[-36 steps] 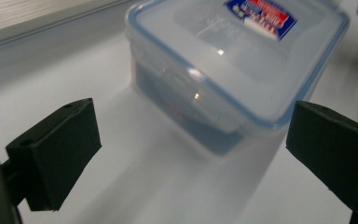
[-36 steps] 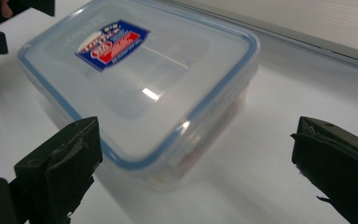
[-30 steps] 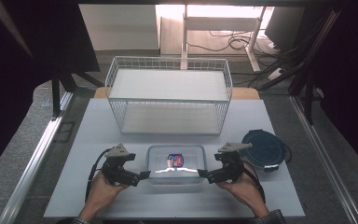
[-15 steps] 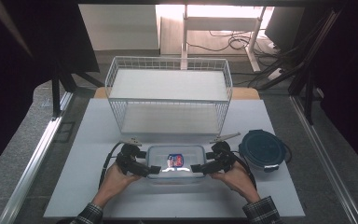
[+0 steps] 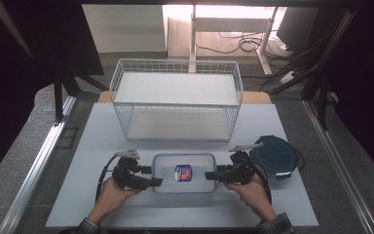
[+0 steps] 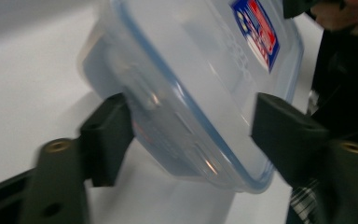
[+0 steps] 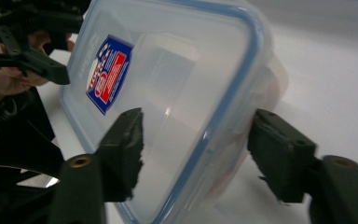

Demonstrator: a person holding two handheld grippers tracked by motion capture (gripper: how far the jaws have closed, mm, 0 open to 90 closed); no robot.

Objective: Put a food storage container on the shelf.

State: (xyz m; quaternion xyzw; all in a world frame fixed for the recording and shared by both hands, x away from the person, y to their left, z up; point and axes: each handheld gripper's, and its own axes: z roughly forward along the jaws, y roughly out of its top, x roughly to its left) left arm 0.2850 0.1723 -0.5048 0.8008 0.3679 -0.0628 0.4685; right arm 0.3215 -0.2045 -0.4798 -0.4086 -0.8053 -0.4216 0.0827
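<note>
A clear rectangular food container (image 5: 195,163) with a blue-rimmed lid and a red-and-blue sticker lies on the white table near the front. My left gripper (image 5: 152,175) is at its left end and my right gripper (image 5: 210,176) at its right end. In the left gripper view the black jaws of the left gripper (image 6: 191,135) straddle the container's (image 6: 191,70) short end, pads against it. In the right gripper view the right gripper (image 7: 196,144) holds the container's (image 7: 177,70) other end, one pad on the lid and one at the base. Both pairs of jaws have just been closing on it.
A white wire basket (image 5: 175,62) stands behind the container at mid-table. A round dark-blue lidded bowl (image 5: 272,157) sits just right of my right gripper. The white tabletop (image 5: 102,146) has free room at the left and along the front edge.
Both grippers moved inward from beside the container onto its two short ends, and their jaws narrowed around it. The container stays in place.
</note>
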